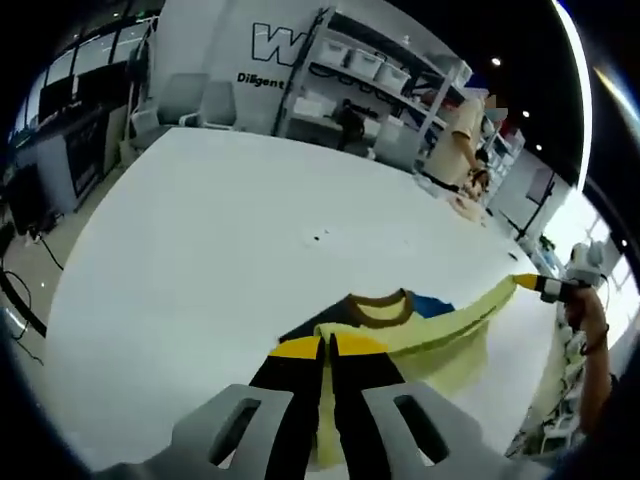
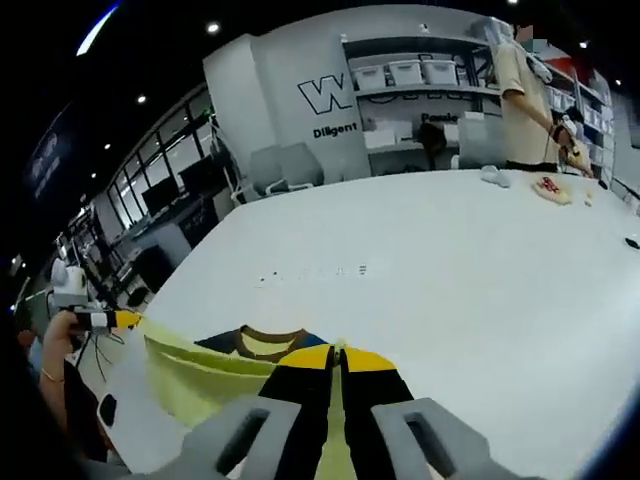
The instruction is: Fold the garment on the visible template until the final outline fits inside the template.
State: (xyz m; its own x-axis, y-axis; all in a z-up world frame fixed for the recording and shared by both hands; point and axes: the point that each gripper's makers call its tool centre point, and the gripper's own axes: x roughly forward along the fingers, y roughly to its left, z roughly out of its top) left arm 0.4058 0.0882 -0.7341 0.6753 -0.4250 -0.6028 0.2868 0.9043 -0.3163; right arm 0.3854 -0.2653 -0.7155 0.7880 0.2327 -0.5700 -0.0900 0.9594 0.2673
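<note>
Fingers (image 1: pixel 300 385) of the left gripper (image 1: pixel 328 355) are pressed together on an edge of the yellow shirt (image 1: pixel 440 335), which is pinched between their yellow tips. Fingers (image 2: pixel 370 390) of the right gripper (image 2: pixel 337 362) are likewise closed on the shirt (image 2: pixel 200 375). The cloth is held stretched between both pairs, lifted off the white counter (image 1: pixel 230 240). Its brown collar (image 1: pixel 382 305) is seen just beyond the fingers, with a blue patch (image 1: pixel 432 305) beside it. A person (image 2: pixel 520 95) is seen standing beyond the counter's far edge.
</note>
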